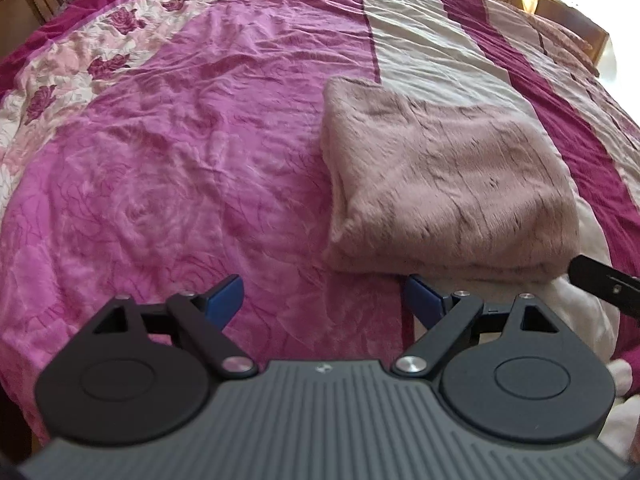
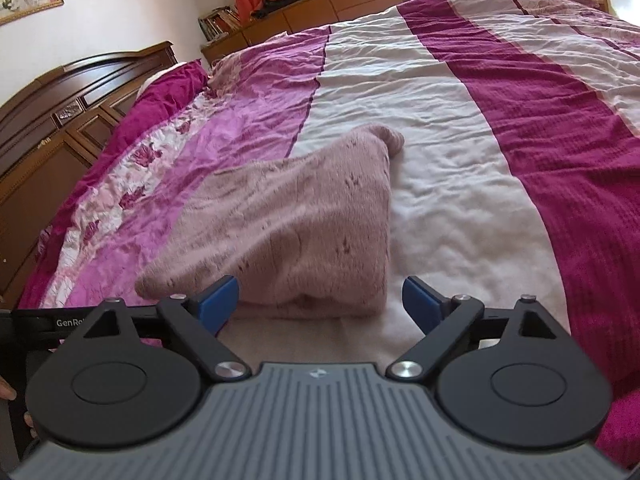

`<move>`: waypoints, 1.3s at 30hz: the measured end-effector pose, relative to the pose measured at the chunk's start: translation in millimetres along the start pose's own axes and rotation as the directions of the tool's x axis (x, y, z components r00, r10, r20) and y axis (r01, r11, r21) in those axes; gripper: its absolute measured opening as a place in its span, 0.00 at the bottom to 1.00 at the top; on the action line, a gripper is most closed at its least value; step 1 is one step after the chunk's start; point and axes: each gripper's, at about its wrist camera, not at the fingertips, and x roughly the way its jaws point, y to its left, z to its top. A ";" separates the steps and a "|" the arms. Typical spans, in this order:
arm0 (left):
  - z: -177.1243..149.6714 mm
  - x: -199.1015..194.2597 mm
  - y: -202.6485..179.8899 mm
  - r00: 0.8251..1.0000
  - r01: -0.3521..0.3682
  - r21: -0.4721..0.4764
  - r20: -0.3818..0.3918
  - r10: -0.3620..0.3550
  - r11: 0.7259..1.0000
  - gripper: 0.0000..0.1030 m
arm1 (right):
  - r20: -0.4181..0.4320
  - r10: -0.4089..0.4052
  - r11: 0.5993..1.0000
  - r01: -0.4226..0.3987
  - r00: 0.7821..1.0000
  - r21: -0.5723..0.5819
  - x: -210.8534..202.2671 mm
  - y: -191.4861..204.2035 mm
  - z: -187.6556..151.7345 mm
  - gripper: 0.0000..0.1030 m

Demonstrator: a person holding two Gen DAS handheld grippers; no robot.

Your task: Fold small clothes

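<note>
Pink-striped crinkly bed, fuzzy mauve folded garment just past both grippers, left gripper and right gripper: jaws spread wide, holding nothing. "GenRo" lettering left of the right jaws.

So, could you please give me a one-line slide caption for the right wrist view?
Open right gripper facing a folded pink fluffy garment on a striped bedspread.

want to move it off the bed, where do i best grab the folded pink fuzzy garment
Probably the near folded edge of the pink fuzzy garment, coming in low from the front. It lies folded flat on the bedspread, and its stacked layers face the open right gripper, so one pinch takes them all.
</note>
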 end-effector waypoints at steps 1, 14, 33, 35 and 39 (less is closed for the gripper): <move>-1.9 1.2 -2.8 1.000 0.002 0.005 -0.002 -0.002 1.000 0.86 | -0.005 -0.004 1.000 0.004 1.000 -0.004 1.1 -0.5 -1.9 0.90; -18.9 20.8 -29.5 0.999 -0.006 0.086 -0.037 0.009 0.996 0.86 | -0.076 -0.073 0.997 0.071 0.994 -0.018 21.1 -6.4 -22.8 0.91; -24.0 32.3 -34.4 0.998 -0.049 0.108 -0.040 0.053 0.993 0.90 | -0.109 -0.104 0.994 0.098 0.989 -0.051 39.8 -6.4 -34.0 0.97; -24.2 32.7 -34.4 0.998 -0.051 0.111 -0.040 0.056 0.993 0.90 | -0.109 -0.103 0.994 0.098 0.989 -0.051 40.3 -6.7 -34.1 0.97; -24.9 33.1 -34.4 0.998 -0.052 0.111 -0.036 0.056 0.992 0.90 | -0.110 -0.104 0.994 0.098 0.989 -0.056 41.2 -6.2 -34.4 0.98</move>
